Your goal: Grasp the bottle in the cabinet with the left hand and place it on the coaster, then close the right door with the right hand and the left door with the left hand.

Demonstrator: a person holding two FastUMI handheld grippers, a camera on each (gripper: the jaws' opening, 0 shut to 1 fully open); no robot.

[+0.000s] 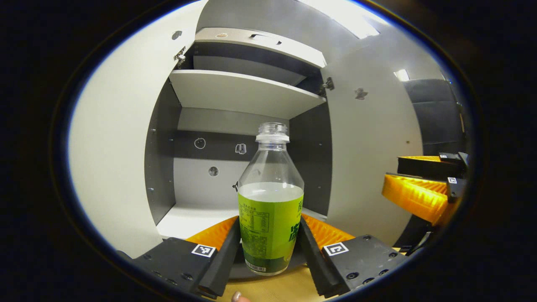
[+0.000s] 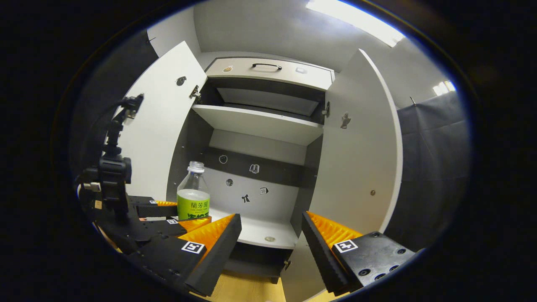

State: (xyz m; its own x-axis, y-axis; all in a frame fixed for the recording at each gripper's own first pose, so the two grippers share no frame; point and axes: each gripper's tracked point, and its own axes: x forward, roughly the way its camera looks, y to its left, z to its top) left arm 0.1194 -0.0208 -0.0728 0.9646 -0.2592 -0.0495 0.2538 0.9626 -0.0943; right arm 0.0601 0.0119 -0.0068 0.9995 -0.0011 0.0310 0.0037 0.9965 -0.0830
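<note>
The bottle [image 1: 271, 201] stands upright between the left gripper [image 1: 268, 247]'s two fingers, which press its green label from both sides, in front of the open cabinet [image 1: 247, 96]. It is clear plastic with a ribbed neck and no cap, and holds pale liquid up to the label's top edge. In the left gripper view its base hangs over a light wooden surface [image 1: 277, 289], with a fingertip [image 1: 237, 297] at the bottom edge, and the right gripper [image 1: 423, 184] shows at the far right with ridged pads.

The right gripper view gives the wider picture: the bottle [image 2: 193, 193] in the left gripper [image 2: 168, 218] at lower left, a black camera mount [image 2: 111, 167] rising above it, and the right gripper [image 2: 270, 243]'s own fingers spread wide apart with nothing between them. Both flat white doors, left door [image 2: 161, 126] and right door [image 2: 361, 159], are swung open. Inside are grey walls, a white shelf [image 2: 260, 121], small stickers on the back panel, and a small round object [image 2: 269, 239] on the white bottom board. A drawer front with a dark handle [image 2: 267, 66] sits above.
</note>
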